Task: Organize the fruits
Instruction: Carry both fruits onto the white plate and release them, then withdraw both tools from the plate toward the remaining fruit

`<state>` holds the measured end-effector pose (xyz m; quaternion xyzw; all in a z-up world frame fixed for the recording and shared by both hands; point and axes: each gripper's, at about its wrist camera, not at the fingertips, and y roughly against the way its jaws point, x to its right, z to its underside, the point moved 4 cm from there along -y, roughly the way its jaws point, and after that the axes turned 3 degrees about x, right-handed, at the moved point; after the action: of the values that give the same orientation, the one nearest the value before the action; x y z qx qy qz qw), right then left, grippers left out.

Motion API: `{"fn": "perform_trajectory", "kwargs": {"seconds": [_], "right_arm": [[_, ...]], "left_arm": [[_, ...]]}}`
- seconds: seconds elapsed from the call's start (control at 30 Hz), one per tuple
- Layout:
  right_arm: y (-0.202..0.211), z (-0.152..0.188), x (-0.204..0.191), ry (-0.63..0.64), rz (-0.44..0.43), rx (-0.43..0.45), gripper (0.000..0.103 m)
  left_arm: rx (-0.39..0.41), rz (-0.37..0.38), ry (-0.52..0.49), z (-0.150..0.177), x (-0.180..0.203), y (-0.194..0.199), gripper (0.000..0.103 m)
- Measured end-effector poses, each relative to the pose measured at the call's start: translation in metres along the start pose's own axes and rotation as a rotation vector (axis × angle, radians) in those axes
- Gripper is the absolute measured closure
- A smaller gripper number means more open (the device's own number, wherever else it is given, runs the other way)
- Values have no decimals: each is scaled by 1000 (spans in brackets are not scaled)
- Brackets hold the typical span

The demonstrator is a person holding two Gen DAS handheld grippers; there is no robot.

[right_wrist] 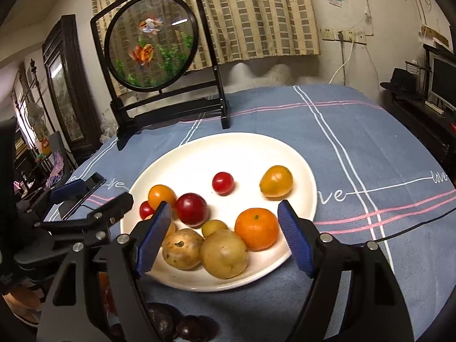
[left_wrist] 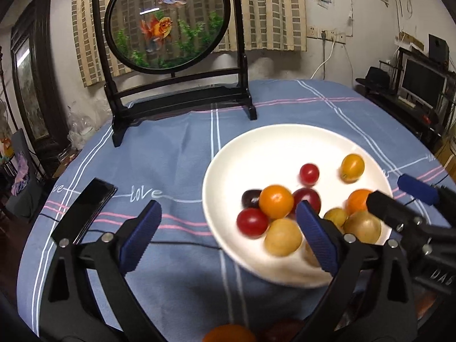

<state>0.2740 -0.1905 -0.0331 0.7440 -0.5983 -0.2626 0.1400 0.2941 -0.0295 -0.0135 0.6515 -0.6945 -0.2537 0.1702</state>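
Note:
A white plate [right_wrist: 287,159] on the blue checked cloth holds several fruits: a mandarin [right_wrist: 257,228], two brownish-yellow fruits [right_wrist: 224,253], a red plum [right_wrist: 191,209], cherry tomatoes [right_wrist: 222,182] and a yellow-orange fruit [right_wrist: 276,181]. The plate [left_wrist: 256,148] also shows in the left wrist view, with an orange fruit [left_wrist: 276,201] and a red one [left_wrist: 252,222]. My right gripper [right_wrist: 225,239] is open and empty above the plate's near edge. My left gripper [left_wrist: 228,236] is open and empty over the plate's left rim. More fruit [left_wrist: 230,336] lies below it.
A black-framed round goldfish screen [left_wrist: 168,20] stands at the back of the table. A black phone [left_wrist: 91,205] with a cable lies at the left. Dark fruits [right_wrist: 171,325] lie near the table's front edge. Shelves with a monitor [left_wrist: 421,82] stand to the right.

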Motion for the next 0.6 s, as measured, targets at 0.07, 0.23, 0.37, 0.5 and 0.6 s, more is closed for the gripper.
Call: {"fn": "perform_trajectory", "kwargs": {"seconds": [0.07, 0.23, 0.37, 0.5, 0.6], "right_arm": [[0, 2, -3, 10, -3, -5, 25], [3, 0, -2, 10, -3, 2, 24], [7, -1, 0, 10, 2, 21, 24], [8, 4, 5, -2, 13, 17, 24], [9, 9, 12, -29, 18, 0, 24]], "left_arm": [[-8, -9, 5, 6, -4, 2, 5], [-21, -29, 46, 22, -21, 12, 5], [-40, -19, 121, 38, -39, 23, 3], [-81, -9, 195, 54, -55, 24, 3], [-89, -8, 232, 60, -63, 25, 3]]}}
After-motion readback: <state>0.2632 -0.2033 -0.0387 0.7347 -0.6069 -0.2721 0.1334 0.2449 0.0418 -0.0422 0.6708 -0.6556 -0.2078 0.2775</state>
